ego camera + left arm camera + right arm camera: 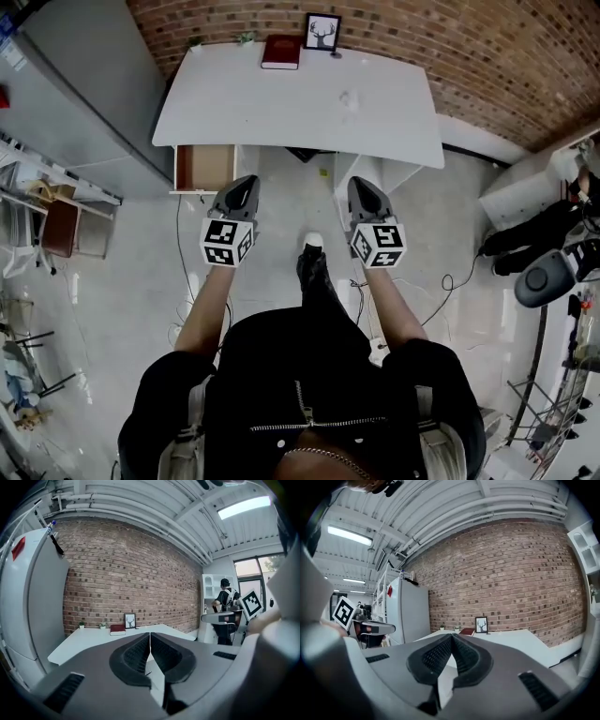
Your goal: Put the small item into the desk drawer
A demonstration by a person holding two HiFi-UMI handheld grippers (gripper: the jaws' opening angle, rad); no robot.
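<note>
A white desk [281,103] stands against the brick wall ahead of me. Its left drawer [204,167] is pulled open and looks empty. A small pale item [349,99] lies on the desktop right of the middle. My left gripper [246,182] hangs in front of the desk, just right of the drawer, jaws shut on nothing. My right gripper [361,184] is level with it near the desk's right leg, also shut and empty. In the left gripper view the closed left gripper [150,634] points at the desk [89,644]. The right gripper [451,637] shows the same in its own view.
A red book [281,52] and a framed deer picture [322,32] sit at the desk's back edge. A grey fridge [84,84] stands left of the desk, and cables [450,281] trail on the floor. A person [227,603] stands far to the right.
</note>
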